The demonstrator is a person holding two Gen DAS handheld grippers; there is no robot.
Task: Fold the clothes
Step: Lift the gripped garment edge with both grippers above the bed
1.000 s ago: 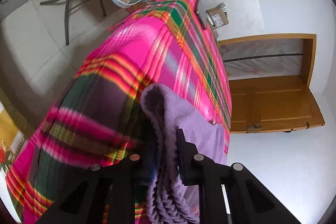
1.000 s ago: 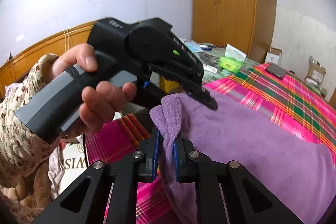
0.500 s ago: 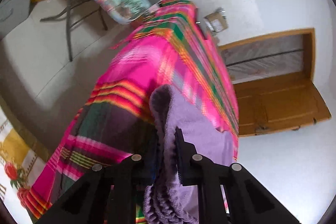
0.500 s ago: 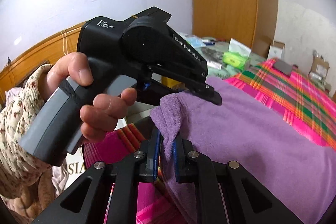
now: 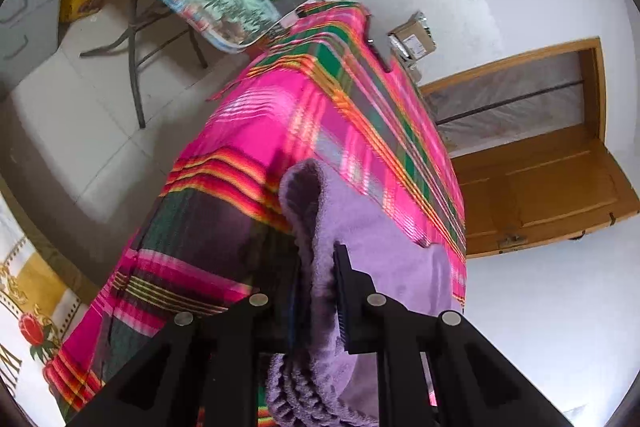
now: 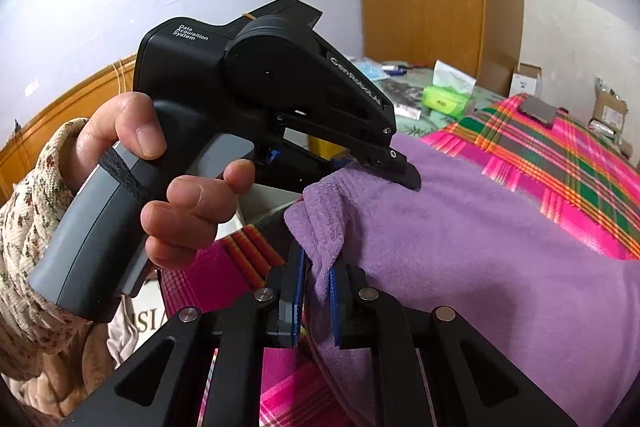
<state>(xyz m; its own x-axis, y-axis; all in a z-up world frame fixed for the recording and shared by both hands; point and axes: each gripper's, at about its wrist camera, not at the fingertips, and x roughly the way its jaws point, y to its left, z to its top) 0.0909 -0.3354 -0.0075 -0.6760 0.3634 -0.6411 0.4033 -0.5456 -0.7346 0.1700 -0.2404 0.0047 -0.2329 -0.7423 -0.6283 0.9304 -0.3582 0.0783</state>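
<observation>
In the left wrist view, a bunched edge of the purple fleece garment [image 5: 372, 239] is pinched between the nearly closed jaws of the left gripper [image 5: 316, 291]. The cloth is draped over the pink plaid bedspread [image 5: 280, 131], near the bed's corner. A folding table [image 5: 208, 7] strewn with packets is seen beyond the far end of the bedspread, and a wooden door [image 5: 560, 195] to its side.

In the right wrist view, a corner of the same garment [image 6: 480, 247] is clamped between the blue pads of the right gripper [image 6: 318, 291], whose jaws are narrowed onto a thin fold. The left gripper [image 6: 400, 173], held by a hand [image 6: 160, 187] in a floral sleeve, is seen gripping the fabric edge just beyond that corner.

Both holds are taken close together on one edge. If the corners are drawn apart unevenly, the thin fold could be pulled from the right pads, or the fleece could drag on the bedspread and crease it.
</observation>
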